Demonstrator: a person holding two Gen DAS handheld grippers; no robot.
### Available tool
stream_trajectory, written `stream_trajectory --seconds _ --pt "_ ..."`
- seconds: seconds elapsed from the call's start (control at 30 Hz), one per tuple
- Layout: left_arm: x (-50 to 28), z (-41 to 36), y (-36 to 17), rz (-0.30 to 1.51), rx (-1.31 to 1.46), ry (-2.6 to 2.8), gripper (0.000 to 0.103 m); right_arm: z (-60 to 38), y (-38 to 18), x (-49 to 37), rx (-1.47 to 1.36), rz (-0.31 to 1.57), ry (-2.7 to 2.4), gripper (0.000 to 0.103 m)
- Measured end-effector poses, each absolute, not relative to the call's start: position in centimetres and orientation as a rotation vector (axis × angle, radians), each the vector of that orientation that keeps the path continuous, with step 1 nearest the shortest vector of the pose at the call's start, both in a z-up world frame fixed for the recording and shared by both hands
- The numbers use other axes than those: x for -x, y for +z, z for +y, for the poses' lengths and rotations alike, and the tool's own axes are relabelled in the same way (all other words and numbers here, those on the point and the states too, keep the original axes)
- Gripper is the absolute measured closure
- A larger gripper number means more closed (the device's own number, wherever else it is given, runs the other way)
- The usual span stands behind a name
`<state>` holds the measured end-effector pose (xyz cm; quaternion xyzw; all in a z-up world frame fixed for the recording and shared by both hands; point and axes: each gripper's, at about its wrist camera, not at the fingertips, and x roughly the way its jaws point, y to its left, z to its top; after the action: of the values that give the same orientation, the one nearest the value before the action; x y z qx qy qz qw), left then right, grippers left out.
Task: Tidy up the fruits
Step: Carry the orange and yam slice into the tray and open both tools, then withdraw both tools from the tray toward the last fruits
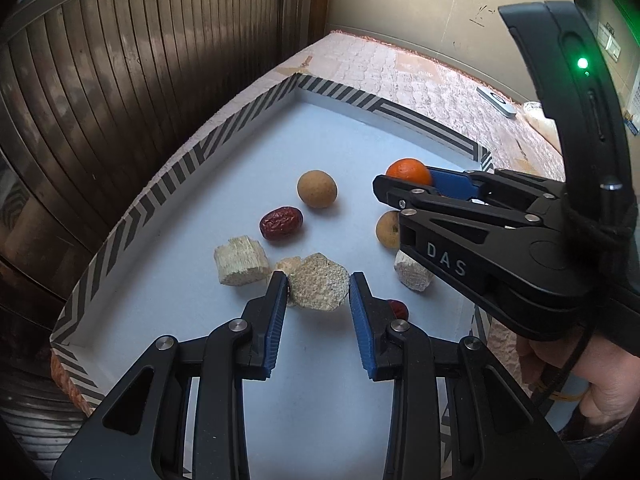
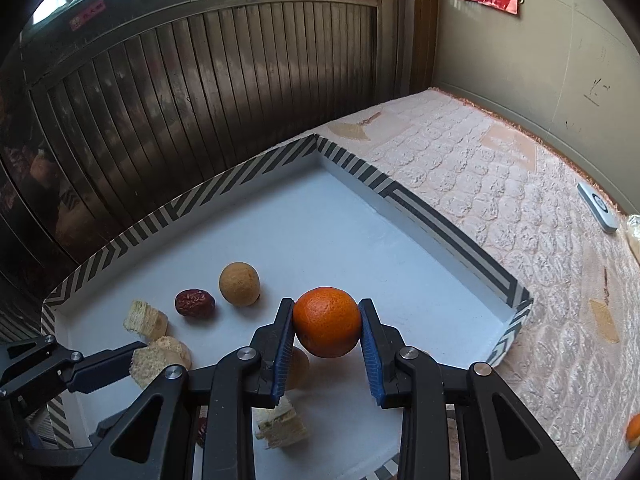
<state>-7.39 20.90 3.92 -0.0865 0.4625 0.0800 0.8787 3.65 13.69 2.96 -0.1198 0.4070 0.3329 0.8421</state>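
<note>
My left gripper (image 1: 319,282) is shut on a pale crumbly cake piece (image 1: 318,286) and holds it just above the white tray floor (image 1: 320,380). My right gripper (image 2: 326,312) is shut on an orange tangerine (image 2: 327,322), raised over the tray; it also shows in the left wrist view (image 1: 408,171). On the tray lie a tan round fruit (image 1: 317,189), a red date (image 1: 281,222), another cake piece (image 1: 240,262), a second tan fruit (image 1: 387,229) and a cake piece (image 1: 414,274) under the right gripper, and a second date (image 1: 399,309).
The tray has a striped black-and-white rim (image 2: 448,224) and sits on a quilted pink mattress (image 2: 520,208). A white remote (image 2: 598,206) lies on the mattress at right. Another orange fruit (image 2: 633,430) lies at the far right. A dark slatted wall (image 2: 180,100) stands behind the tray.
</note>
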Motion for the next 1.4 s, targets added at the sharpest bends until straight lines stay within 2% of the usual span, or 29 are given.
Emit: stream_trajectory --seconds 0.17,0.27,0.33,0.4,0.43,0.93,1.4 --pt "7.2 21.0 3.9 0.968 0.187 0.172 0.071 13.8 2.2 -4.1 0.234 0.879 0.71 0.073" --pt "7.2 20.8 3.8 0.971 0.177 0.179 0.07 13.8 2.3 -4.0 0.232 0.877 0.713 0.069" --pt "7.2 20.6 3.8 0.972 0.174 0.174 0.066 13.7 2.6 -3.7 0.231 0.864 0.719 0.066" --pt "7.2 20.6 3.8 0.979 0.177 0.178 0.051 13.5 2.9 -3.4 0.226 0.854 0.719 0.065" --pt "7.2 20.7 3.8 0.978 0.182 0.177 0.049 13.3 3.1 -3.3 0.225 0.848 0.717 0.065" --pt "7.3 19.3 4.8 0.939 0.154 0.205 0.049 9.6 5.6 -0.5 0.192 0.782 0.67 0.064" --pt "5.5 14.5 5.9 0.903 0.13 0.154 0.049 1.3 5.7 0.9 0.105 0.776 0.513 0.06"
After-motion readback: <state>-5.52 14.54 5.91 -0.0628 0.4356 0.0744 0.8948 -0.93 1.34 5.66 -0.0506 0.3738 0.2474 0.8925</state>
